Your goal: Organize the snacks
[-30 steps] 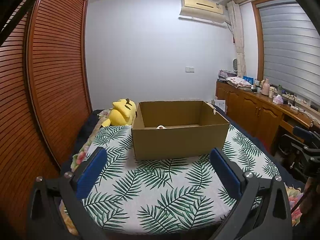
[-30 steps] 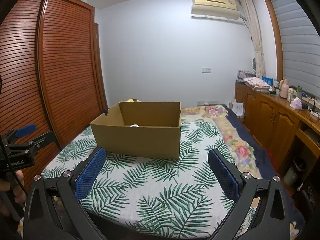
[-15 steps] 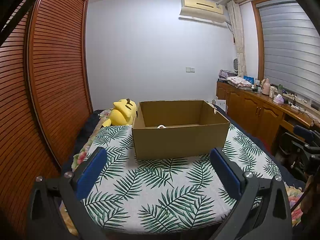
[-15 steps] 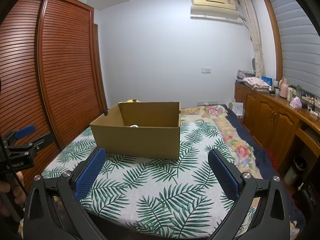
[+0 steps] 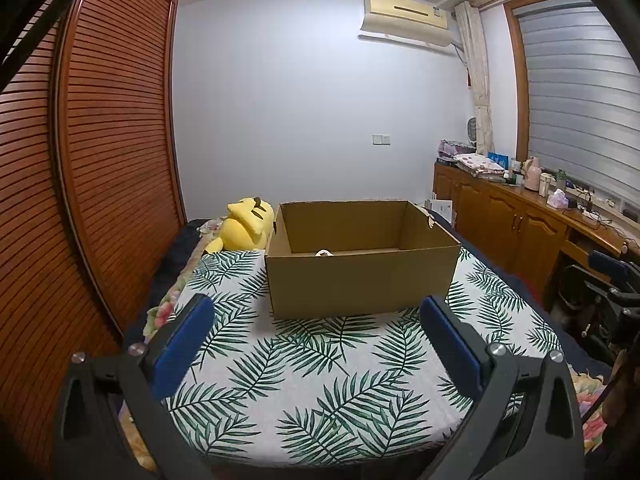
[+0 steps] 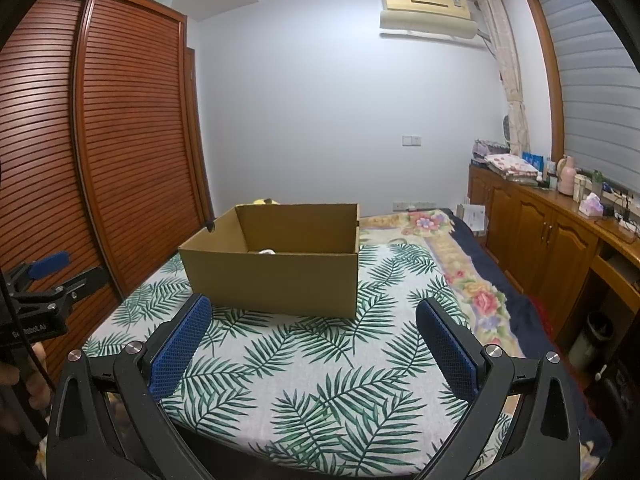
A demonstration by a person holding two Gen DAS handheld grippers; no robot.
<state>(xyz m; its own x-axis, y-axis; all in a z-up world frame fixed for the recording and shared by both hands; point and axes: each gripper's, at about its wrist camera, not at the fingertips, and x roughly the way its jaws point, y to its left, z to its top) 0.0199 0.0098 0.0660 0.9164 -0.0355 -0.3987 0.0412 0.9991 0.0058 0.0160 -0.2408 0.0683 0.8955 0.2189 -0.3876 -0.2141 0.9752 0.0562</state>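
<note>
An open brown cardboard box [image 5: 362,276] stands on the leaf-print cloth [image 5: 312,380] of the bed; it also shows in the right wrist view [image 6: 276,276]. Only the top of a small pale item [image 5: 323,253] shows inside it, also seen from the right [image 6: 267,252]. My left gripper [image 5: 316,316] is open and empty, held back from the box's near side. My right gripper [image 6: 312,316] is open and empty, also short of the box. No other snack is in view.
A yellow plush toy [image 5: 246,230] lies left of the box. A slatted wooden wardrobe [image 5: 92,168] runs along the left. A wooden sideboard [image 6: 560,236] with clutter lines the right wall. The other gripper shows at each view's edge [image 6: 44,276].
</note>
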